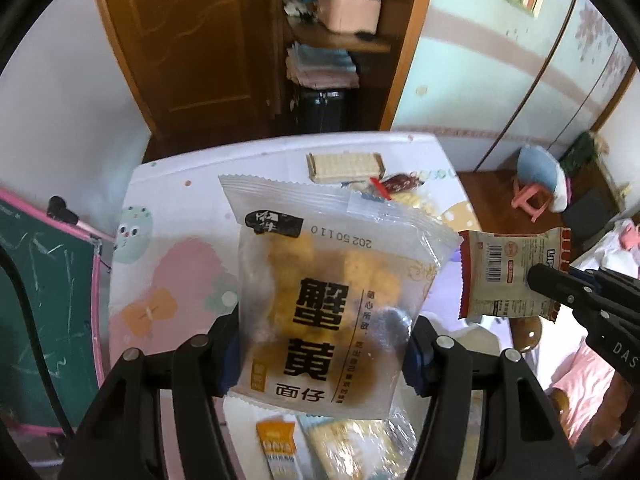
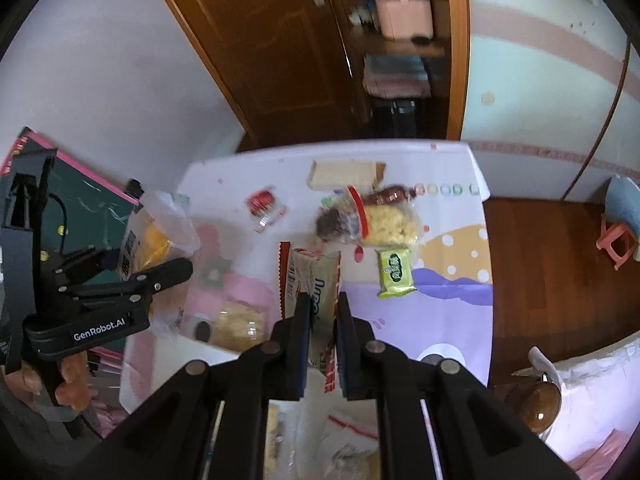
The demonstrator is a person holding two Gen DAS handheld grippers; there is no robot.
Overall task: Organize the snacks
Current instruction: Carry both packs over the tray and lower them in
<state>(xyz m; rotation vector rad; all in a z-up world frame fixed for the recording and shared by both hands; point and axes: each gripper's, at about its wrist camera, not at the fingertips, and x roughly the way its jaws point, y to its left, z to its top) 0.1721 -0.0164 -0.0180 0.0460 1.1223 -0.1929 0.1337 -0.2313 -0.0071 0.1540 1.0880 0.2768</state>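
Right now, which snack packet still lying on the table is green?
The small green packet, lying flat on the table right of the right gripper. The other snacks lying there, like the wafer pack, are beige, red, or clear.

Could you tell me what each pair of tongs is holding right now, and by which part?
The left tongs grip the clear snack bag across its lower half; the right tongs pinch the red-edged packet near its lower end.
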